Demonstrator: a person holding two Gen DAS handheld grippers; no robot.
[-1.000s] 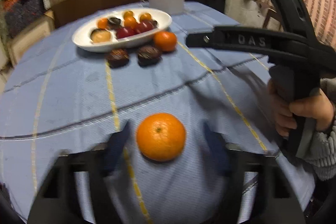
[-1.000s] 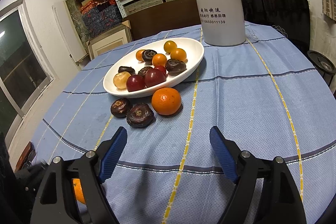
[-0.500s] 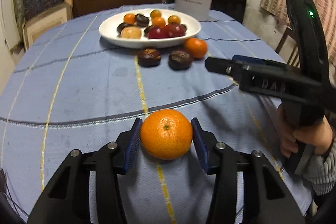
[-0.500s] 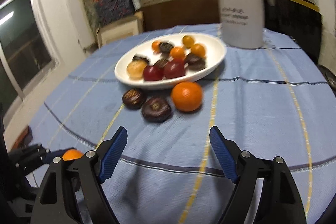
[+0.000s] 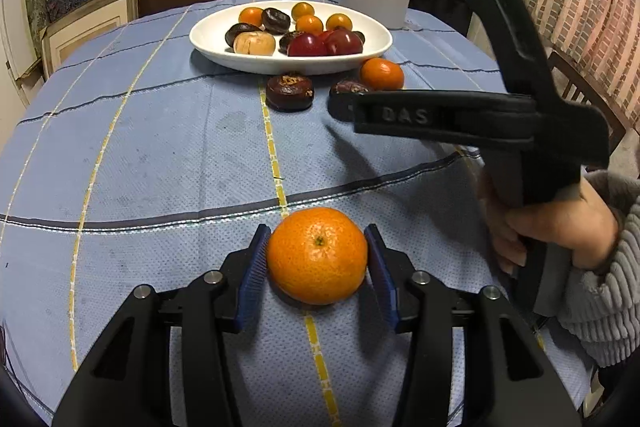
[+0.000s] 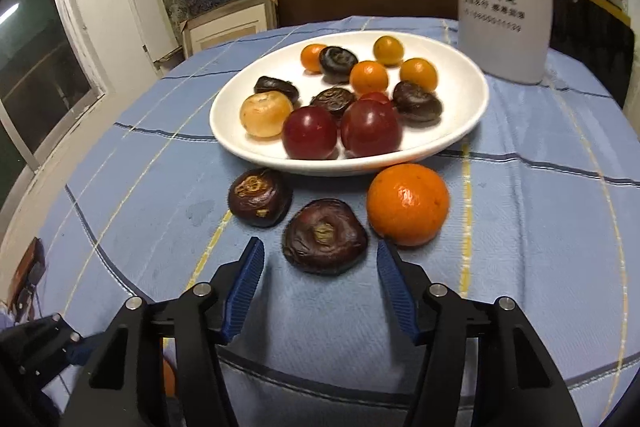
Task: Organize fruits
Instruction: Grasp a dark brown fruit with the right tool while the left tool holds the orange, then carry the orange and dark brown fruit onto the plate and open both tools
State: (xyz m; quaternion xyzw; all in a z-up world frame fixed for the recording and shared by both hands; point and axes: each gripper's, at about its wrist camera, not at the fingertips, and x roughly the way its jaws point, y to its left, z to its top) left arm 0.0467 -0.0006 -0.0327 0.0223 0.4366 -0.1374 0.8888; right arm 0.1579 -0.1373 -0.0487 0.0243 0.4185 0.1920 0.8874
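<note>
Since a second ago we have closed our left gripper [image 5: 316, 259] onto the round orange mandarin [image 5: 317, 261], jaws pinching it on the blue cloth-covered surface [image 5: 160, 147]. Our right gripper [image 6: 320, 271] has advanced, jaws spread, toward the dark wrinkled fruit [image 6: 324, 241]. Beyond, the white oval plate [image 6: 460, 131] holds fruit; squeezing could bruise the mandarin or let it roll.

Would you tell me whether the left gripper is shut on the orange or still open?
Shut on the orange: both blue fingers of the left gripper press against its sides.
</note>
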